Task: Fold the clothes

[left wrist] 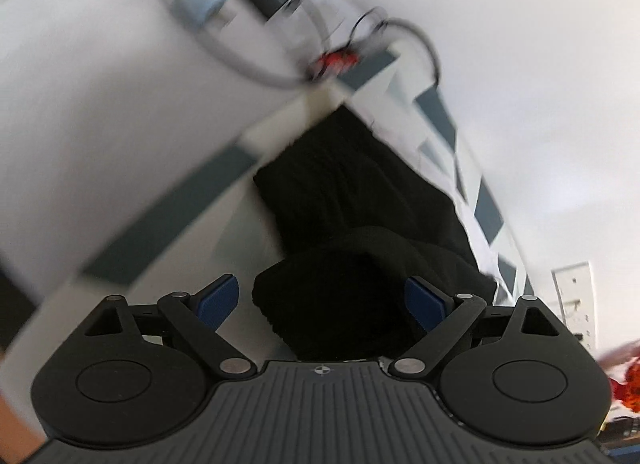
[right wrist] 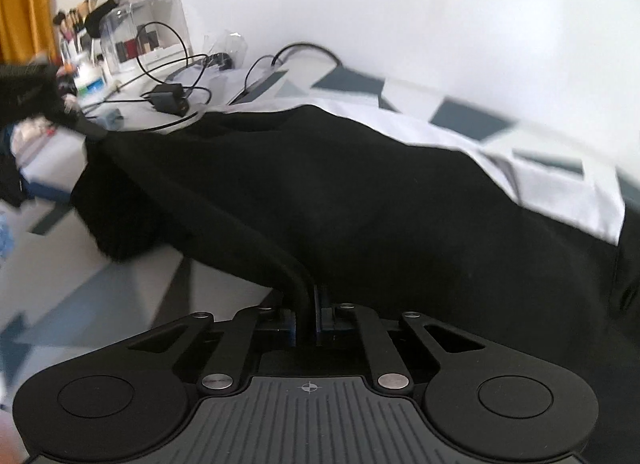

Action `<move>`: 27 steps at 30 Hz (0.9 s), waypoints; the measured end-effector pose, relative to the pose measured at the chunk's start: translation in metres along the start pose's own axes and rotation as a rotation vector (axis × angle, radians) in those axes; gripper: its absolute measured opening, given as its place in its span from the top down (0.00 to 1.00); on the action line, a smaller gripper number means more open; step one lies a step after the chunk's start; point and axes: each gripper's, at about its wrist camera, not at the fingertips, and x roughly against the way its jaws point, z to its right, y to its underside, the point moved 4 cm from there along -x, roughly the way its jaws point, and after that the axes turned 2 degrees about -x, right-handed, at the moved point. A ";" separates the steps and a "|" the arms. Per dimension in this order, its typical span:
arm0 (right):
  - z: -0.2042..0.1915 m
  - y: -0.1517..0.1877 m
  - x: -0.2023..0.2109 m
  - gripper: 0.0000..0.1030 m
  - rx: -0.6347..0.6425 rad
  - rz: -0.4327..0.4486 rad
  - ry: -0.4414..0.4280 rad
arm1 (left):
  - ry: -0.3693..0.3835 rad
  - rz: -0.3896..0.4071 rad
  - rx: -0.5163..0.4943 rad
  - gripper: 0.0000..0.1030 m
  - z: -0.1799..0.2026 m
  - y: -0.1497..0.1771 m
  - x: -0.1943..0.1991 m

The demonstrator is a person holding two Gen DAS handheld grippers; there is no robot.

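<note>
Fabric fills your left wrist view: the black soft cloth garment [left wrist: 352, 200] lies on the white bedsheet with grey-blue squares [left wrist: 168, 224], a bunched end between your left gripper [left wrist: 322, 302] jaws, which stand spread and pinch nothing. You seem mid-fold; close on that end next.

Right wrist view: your right gripper [right wrist: 308, 320] jaws are pressed together, pinching a garment edge. Tangled black cables [right wrist: 176, 76] and a clear plastic organiser box [right wrist: 144, 32] crowd the far left; keep clear.

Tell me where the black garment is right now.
The black garment lies on the patterned sheet, its edge pinched in the right gripper; the left gripper straddles a bunched end.
</note>
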 end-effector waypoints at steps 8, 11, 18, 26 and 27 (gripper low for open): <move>-0.004 0.023 0.028 0.55 -0.146 -0.028 -0.110 | 0.121 0.073 0.124 0.11 -0.016 0.027 0.061; -0.003 0.024 0.037 0.52 -0.214 -0.010 -0.134 | 0.228 0.059 0.163 0.11 -0.006 0.030 0.062; 0.002 0.024 0.039 0.59 -0.229 0.012 -0.103 | 0.212 -0.021 0.246 0.11 0.003 0.030 -0.012; 0.002 0.020 0.061 0.99 -0.234 0.089 -0.138 | 0.184 -0.039 0.233 0.11 0.012 0.026 -0.032; 0.004 0.020 0.068 0.99 -0.247 0.115 -0.149 | 0.191 -0.047 0.240 0.11 0.013 0.026 -0.032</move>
